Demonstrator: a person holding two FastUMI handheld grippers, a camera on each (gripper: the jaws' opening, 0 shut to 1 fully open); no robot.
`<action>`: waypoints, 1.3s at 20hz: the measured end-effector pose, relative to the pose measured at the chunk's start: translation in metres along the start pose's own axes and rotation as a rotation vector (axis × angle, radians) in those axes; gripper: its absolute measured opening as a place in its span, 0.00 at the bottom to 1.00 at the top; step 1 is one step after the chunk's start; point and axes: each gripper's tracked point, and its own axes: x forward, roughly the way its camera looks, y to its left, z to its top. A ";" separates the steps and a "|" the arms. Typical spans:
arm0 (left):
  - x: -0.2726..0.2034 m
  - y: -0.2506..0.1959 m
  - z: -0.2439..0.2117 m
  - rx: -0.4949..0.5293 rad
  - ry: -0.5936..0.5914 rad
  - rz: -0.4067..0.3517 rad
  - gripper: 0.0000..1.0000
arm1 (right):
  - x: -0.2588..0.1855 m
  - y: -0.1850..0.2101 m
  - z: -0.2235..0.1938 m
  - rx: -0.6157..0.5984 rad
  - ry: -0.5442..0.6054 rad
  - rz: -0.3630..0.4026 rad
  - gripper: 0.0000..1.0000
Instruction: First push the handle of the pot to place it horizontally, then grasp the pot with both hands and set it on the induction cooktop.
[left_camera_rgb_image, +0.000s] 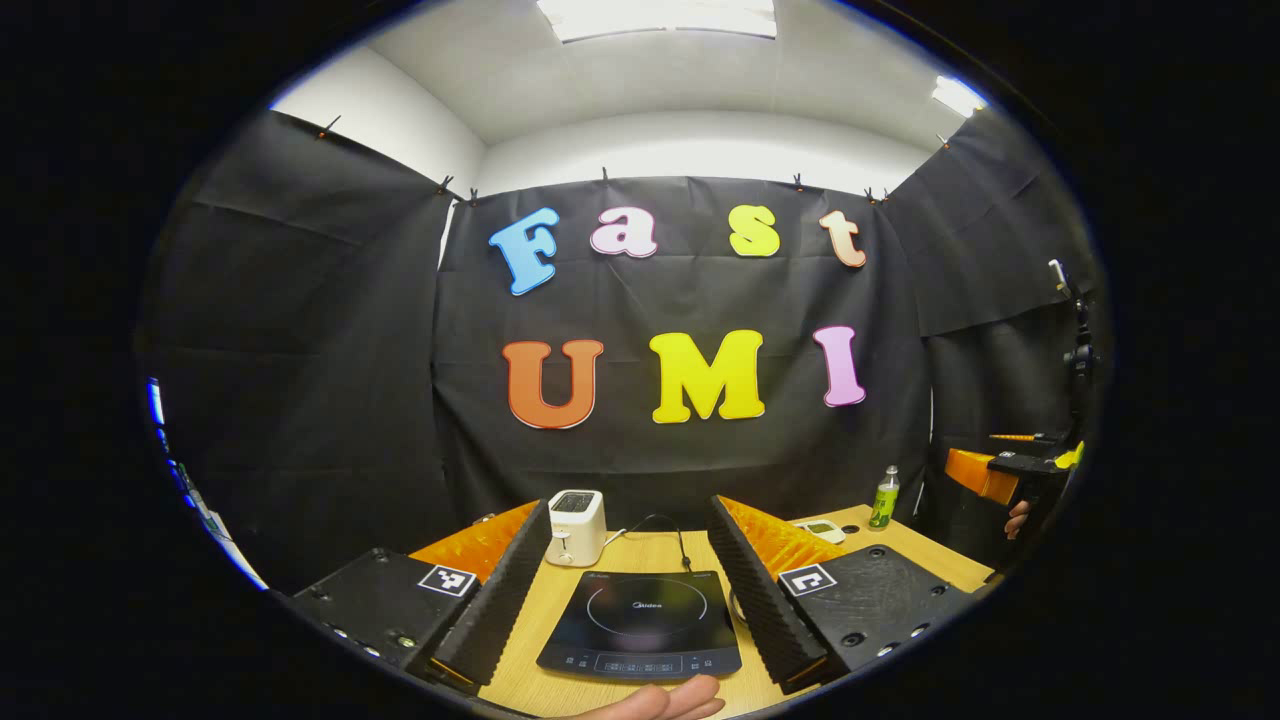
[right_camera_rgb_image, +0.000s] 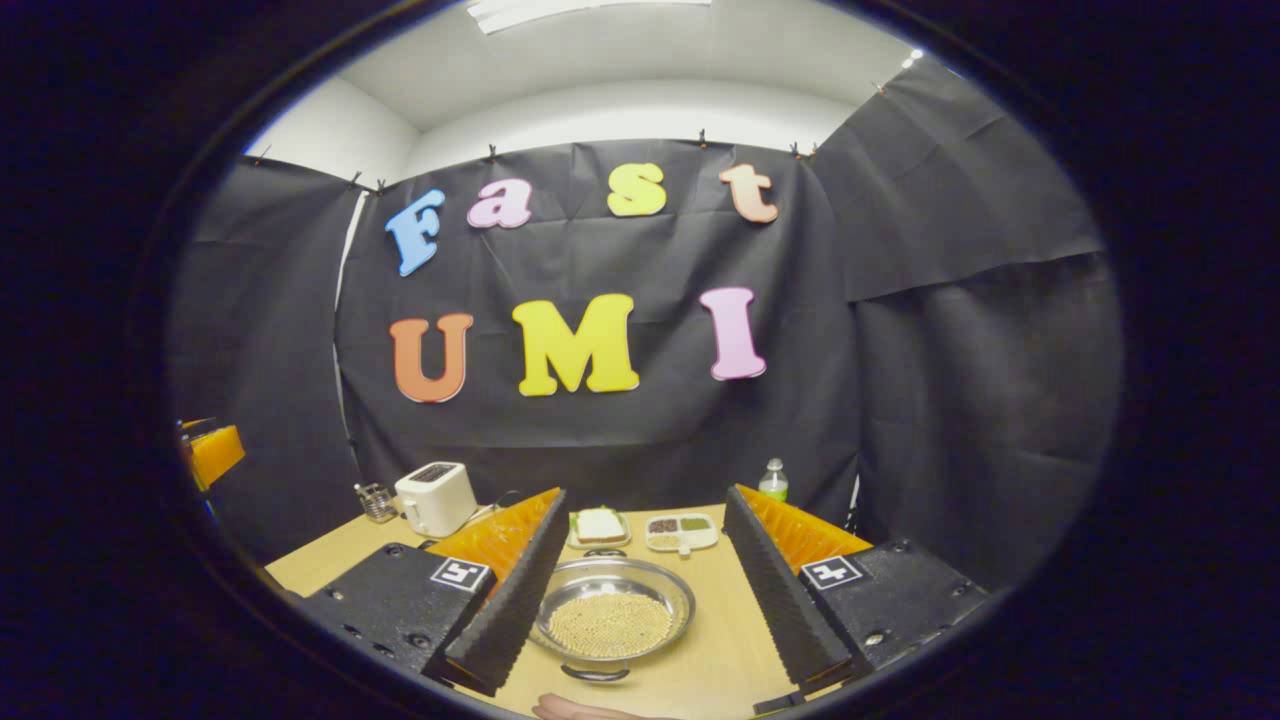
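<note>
In the left gripper view, your left tongs (left_camera_rgb_image: 628, 610) stand wide apart above the wooden bench (left_camera_rgb_image: 520, 675), holding nothing. Between their ribbed black fingers (left_camera_rgb_image: 495, 600) lies the black induction cooktop (left_camera_rgb_image: 640, 625), flat on the bench with its control strip on the near edge and its cord running away to the far side. Just beyond the cooktop's far left corner stands a white toaster (left_camera_rgb_image: 576, 527). A bare hand (left_camera_rgb_image: 665, 702) shows at the near edge, just in front of the cooktop. Farther right, at the far side of the bench, you have a small white device (left_camera_rgb_image: 822, 529) and a green bottle (left_camera_rgb_image: 884, 497). At the right edge of this view your other gripper, orange and black, is held up off the bench; its opening cannot be judged from here.

In the right gripper view, the toaster (right_camera_rgb_image: 434, 497) sits far left on the bench (right_camera_rgb_image: 720, 660), with a small glass holder (right_camera_rgb_image: 376, 502) just to its left. Your right tongs (right_camera_rgb_image: 640, 600) are likewise spread wide and empty. The pot (right_camera_rgb_image: 612, 618), a shallow metal one holding pale yellow grains, rests on the bench between the two fingers (right_camera_rgb_image: 510, 600), close to the left one; whether they touch cannot be told. Its dark loop handles sit at the near and far rim. Beyond it lie a small plate with a sandwich (right_camera_rgb_image: 598, 526) and, to its right, a divided white dish (right_camera_rgb_image: 682, 530). The green bottle (right_camera_rgb_image: 771, 480) stands far right against the wall.
</note>
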 end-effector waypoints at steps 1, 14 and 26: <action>-0.001 0.001 -0.001 0.000 0.000 0.001 0.94 | 0.004 0.004 -0.009 0.006 0.028 0.018 0.97; -0.007 0.010 -0.011 0.001 0.009 0.021 0.94 | 0.032 0.090 -0.160 0.041 0.494 0.233 0.04; -0.014 0.015 -0.024 0.004 0.041 0.004 0.94 | 0.031 0.116 -0.270 -0.002 0.795 0.254 0.04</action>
